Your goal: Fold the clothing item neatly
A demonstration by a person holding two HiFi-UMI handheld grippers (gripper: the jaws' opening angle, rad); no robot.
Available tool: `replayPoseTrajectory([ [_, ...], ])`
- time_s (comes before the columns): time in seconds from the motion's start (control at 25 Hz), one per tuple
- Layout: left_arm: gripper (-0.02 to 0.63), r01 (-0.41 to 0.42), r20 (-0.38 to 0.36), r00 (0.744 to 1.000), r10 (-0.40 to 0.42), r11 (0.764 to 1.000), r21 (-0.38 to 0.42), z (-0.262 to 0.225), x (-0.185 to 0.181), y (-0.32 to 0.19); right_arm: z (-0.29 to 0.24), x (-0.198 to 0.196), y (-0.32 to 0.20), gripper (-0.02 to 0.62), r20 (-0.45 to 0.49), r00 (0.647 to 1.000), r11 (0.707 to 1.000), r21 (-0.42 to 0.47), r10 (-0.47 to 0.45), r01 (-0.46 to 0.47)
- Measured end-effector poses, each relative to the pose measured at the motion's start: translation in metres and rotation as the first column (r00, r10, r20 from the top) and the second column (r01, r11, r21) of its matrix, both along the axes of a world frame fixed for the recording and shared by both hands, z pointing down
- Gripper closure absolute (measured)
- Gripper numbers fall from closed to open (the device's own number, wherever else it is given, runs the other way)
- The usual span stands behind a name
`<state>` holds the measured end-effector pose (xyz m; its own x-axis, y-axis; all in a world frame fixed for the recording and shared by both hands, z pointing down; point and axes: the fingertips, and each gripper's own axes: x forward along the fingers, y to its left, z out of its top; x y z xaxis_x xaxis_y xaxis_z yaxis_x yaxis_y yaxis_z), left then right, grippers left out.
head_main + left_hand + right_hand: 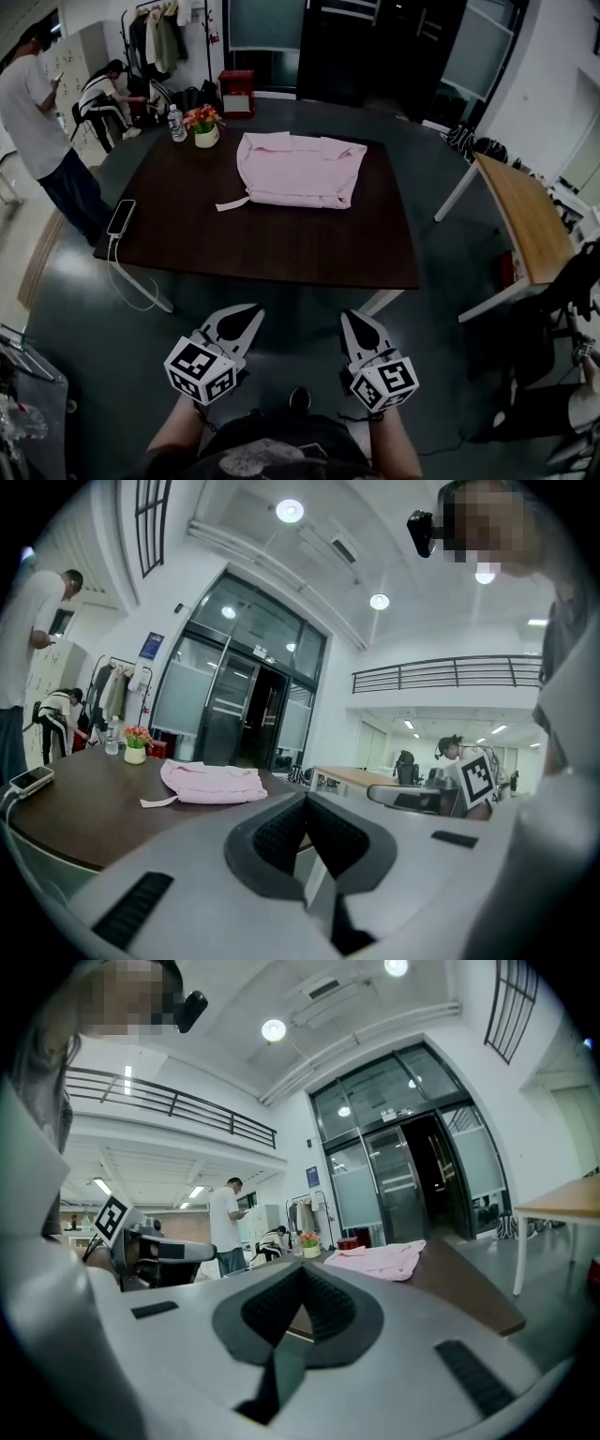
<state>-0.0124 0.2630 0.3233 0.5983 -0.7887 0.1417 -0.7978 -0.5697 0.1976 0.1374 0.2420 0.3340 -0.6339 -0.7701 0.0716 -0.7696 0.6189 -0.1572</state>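
Note:
A pink garment (298, 170) lies roughly folded on the far half of a dark brown table (262, 239); a loose strip trails from its near-left corner. It also shows as the pink garment (212, 783) in the left gripper view and the pink garment (379, 1261) in the right gripper view. My left gripper (251, 317) and my right gripper (352, 321) hang side by side in front of the table's near edge, well short of the cloth. Both are shut with nothing between the jaws.
A phone (121, 217) with a white cable lies at the table's left edge. A flower pot (206, 127) and a water bottle (176, 124) stand at the far left corner. A wooden table (525, 220) stands to the right. Two people (42, 131) are at the far left.

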Motion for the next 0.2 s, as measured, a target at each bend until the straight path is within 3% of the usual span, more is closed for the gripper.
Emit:
replayPoseTrajectory([
  [0.2, 0.595, -0.006, -0.010, 1.000, 0.006, 1.000, -0.006, 0.004, -0.017, 0.007, 0.007, -0.018, 0.009, 0.603, -0.006, 1.000, 1.000, -0.018, 0.002, -0.002],
])
